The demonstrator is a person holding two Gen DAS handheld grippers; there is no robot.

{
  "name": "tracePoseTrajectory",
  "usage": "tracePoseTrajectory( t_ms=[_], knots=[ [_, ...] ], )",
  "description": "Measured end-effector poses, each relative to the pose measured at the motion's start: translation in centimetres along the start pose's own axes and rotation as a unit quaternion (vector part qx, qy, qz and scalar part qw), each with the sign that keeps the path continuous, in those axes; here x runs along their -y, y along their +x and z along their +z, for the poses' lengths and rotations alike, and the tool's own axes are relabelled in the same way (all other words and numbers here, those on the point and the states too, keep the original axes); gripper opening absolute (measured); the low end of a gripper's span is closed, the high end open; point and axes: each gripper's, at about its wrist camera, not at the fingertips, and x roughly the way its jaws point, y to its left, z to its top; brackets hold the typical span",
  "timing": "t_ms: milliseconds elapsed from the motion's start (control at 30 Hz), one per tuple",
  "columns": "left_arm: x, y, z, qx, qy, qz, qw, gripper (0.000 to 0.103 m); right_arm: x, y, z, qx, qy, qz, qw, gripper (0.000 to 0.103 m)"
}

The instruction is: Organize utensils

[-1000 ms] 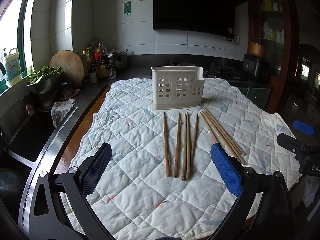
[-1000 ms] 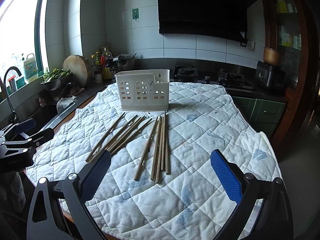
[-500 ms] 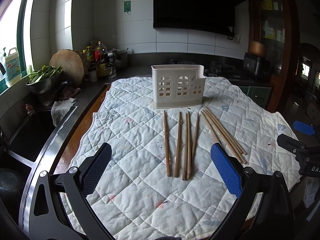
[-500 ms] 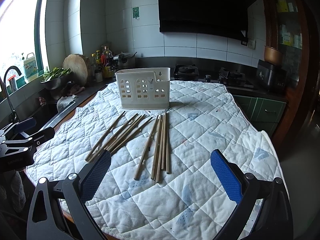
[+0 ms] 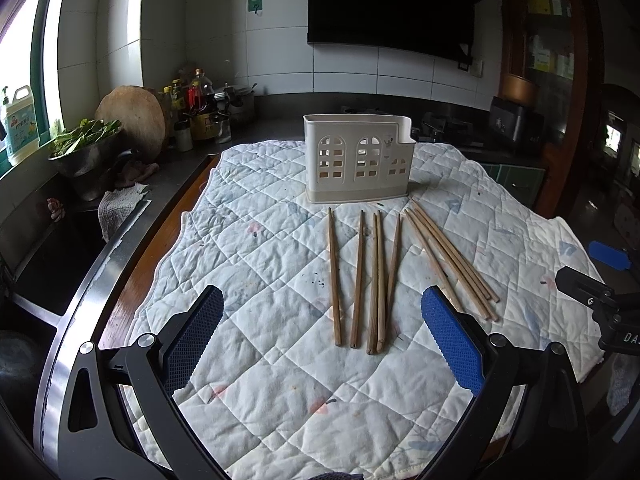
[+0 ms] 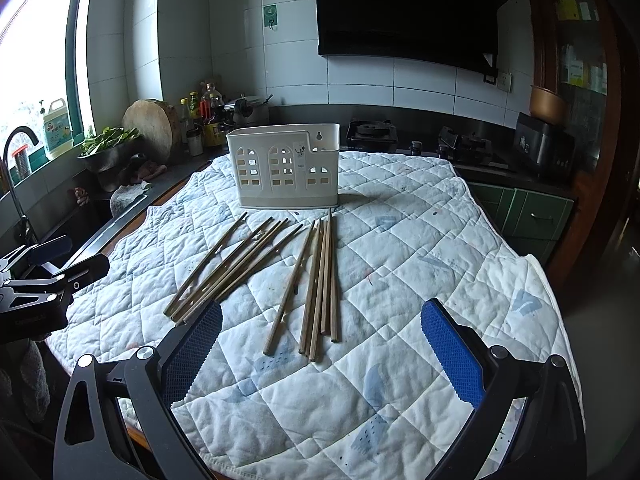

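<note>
I hold my left gripper spread wide and empty above the quilted cloth, with the chopsticks lying flat just ahead of its blue pads. My right gripper is spread wide and empty too. The chopsticks lie in two loose groups in front of the white utensil holder, tips pointing toward it.

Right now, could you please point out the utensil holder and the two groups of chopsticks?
utensil holder (image 5: 357,160), left wrist view, front wall.
darker chopsticks (image 5: 376,280), left wrist view, mid-shaft.
paler chopsticks (image 5: 450,260), left wrist view, mid-shaft.
</note>
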Motion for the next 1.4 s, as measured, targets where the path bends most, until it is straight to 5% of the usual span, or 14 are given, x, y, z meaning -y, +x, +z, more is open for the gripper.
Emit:
tracePoseTrajectory(
  t_ms=[800,933,1400],
  knots=[
    [-0.8,4.5,-0.4,-0.052,-0.016,-0.005,0.9985,0.097,1.3,4.4,-0.7,-0.054,0.006,-0.009,0.998,0.095],
    [-1.0,5.2,-0.6,-0.061,-0.016,-0.006,0.9980,0.097,1.6,5.4,-1.1,-0.072,0.008,-0.008,0.997,0.082],
    [-1.9,8.3,-1.7,-0.102,-0.029,-0.010,0.9943,0.076,2.0,8.5,-1.7,-0.110,0.010,0.000,0.994,0.063]
  ],
)
